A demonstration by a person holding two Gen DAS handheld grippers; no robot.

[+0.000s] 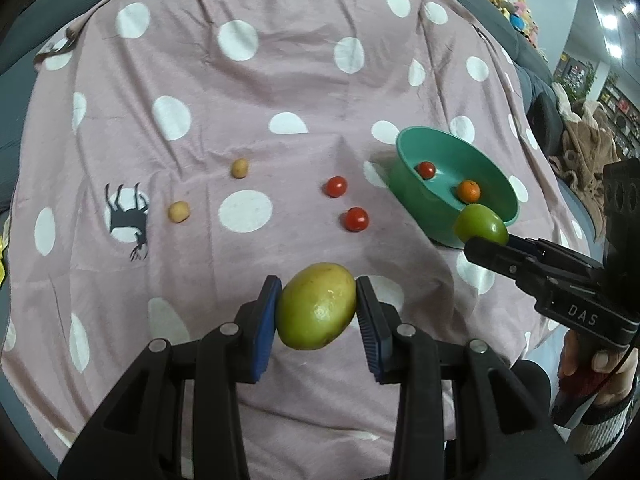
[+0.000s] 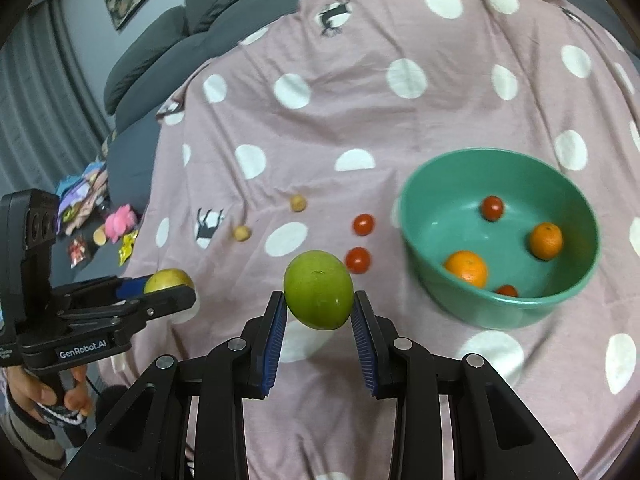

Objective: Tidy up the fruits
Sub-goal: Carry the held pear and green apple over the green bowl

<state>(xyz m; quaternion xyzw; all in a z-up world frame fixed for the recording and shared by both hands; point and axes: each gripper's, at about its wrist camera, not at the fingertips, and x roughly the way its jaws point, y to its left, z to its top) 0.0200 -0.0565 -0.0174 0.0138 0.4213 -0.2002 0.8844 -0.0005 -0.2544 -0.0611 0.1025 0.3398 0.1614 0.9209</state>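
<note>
Black linkages and blue pads fill the foreground of both wrist views; the left gripper [image 1: 317, 312] pinches a yellow-green fruit [image 1: 316, 306] between its pads, lifted clear of the pink dotted cloth [image 1: 256, 92]; the right gripper [image 2: 319, 303] pinches a green fruit [image 2: 319, 295] the same way, also held above the cloth. A teal bowl [image 2: 416, 216] sits on the cloth to the right of both grippers; inside it lie two oranges [image 2: 467, 268] and two cherry tomatoes [image 2: 492, 207], one tomato half hidden by the near rim. Seen from the left wrist, the green fruit hangs at the bowl's near rim. Two more loose tomatoes [image 1: 335, 187] rest on the cloth just left of the bowl; further left lie two small tan fruits [image 1: 240, 168], apart from each other. A hand [image 2: 40, 394] grips the left tool's handle at the lower left of the right wrist view.
</note>
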